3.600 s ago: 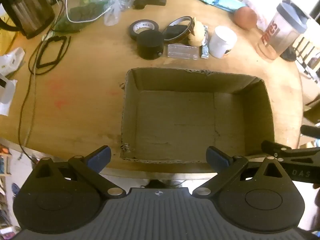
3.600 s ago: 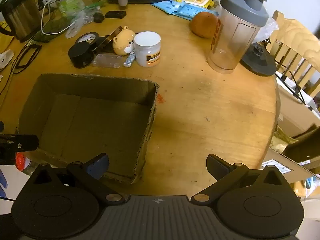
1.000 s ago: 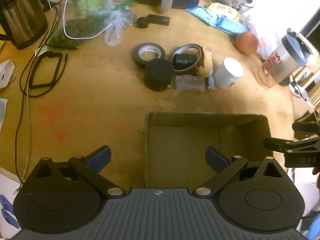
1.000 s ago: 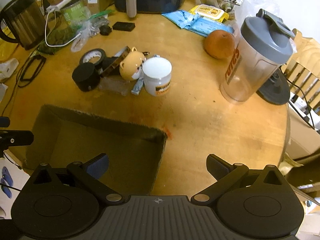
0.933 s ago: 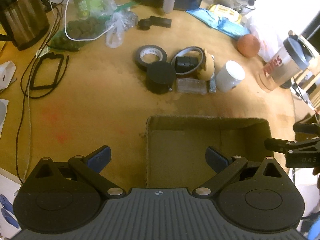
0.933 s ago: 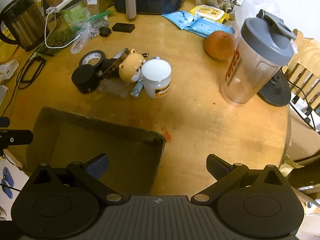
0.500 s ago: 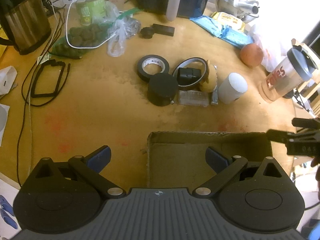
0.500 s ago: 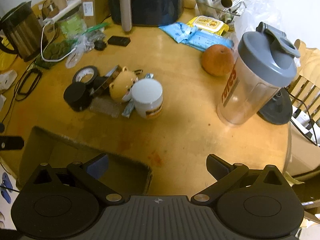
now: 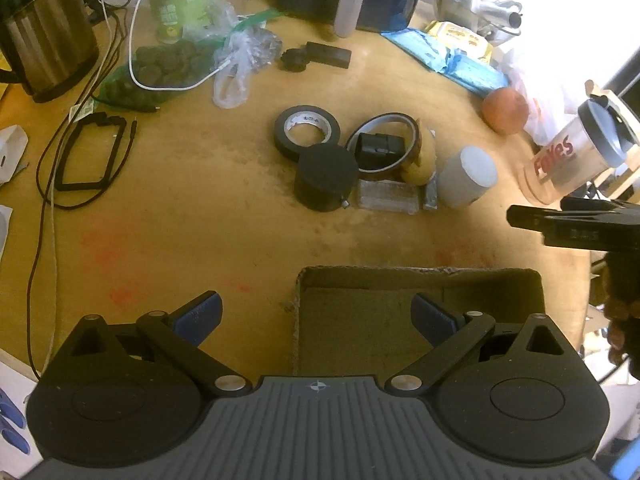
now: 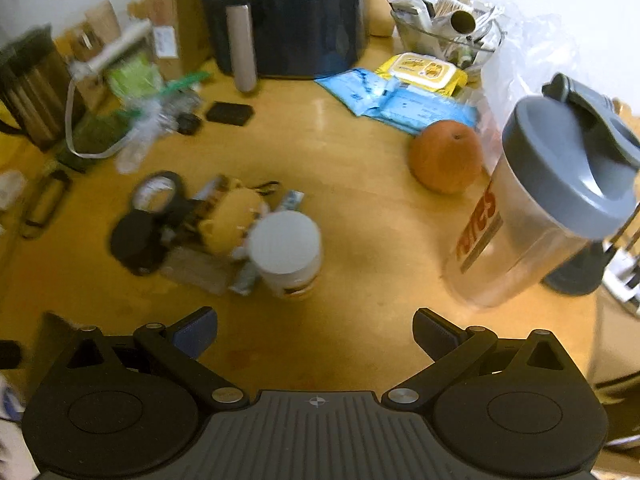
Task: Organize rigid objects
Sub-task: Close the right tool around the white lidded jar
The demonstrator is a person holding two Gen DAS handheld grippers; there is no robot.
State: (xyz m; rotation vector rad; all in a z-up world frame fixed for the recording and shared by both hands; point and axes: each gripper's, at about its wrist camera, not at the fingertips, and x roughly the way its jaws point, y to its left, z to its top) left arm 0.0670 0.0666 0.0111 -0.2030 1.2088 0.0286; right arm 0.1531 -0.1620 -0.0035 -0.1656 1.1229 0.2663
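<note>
An open, empty cardboard box (image 9: 416,276) sits at the near table edge. Beyond it lies a cluster: a black tape roll (image 9: 307,130), a black round tin (image 9: 326,176), a brown tape ring (image 9: 382,146) around a small black box, a yellow bear toy (image 9: 422,158), a clear plastic case (image 9: 387,198) and a white jar (image 9: 466,176). My left gripper (image 9: 316,316) is open and empty over the box's near left corner. My right gripper (image 10: 315,334) is open and empty, short of the white jar (image 10: 286,250) and bear toy (image 10: 232,220); its fingers also show in the left wrist view (image 9: 576,222).
A shaker bottle (image 10: 536,208) and an orange (image 10: 444,156) stand on the right. A dark air fryer (image 10: 288,12), blue packets (image 10: 396,100) and a kettle (image 9: 44,28) line the back. Cables (image 9: 80,152) and plastic bags (image 9: 236,60) lie on the left.
Both grippers have moved forward over the table, away from the box and toward the object cluster. The right gripper advanced most; the box has slid nearly out of its view.
</note>
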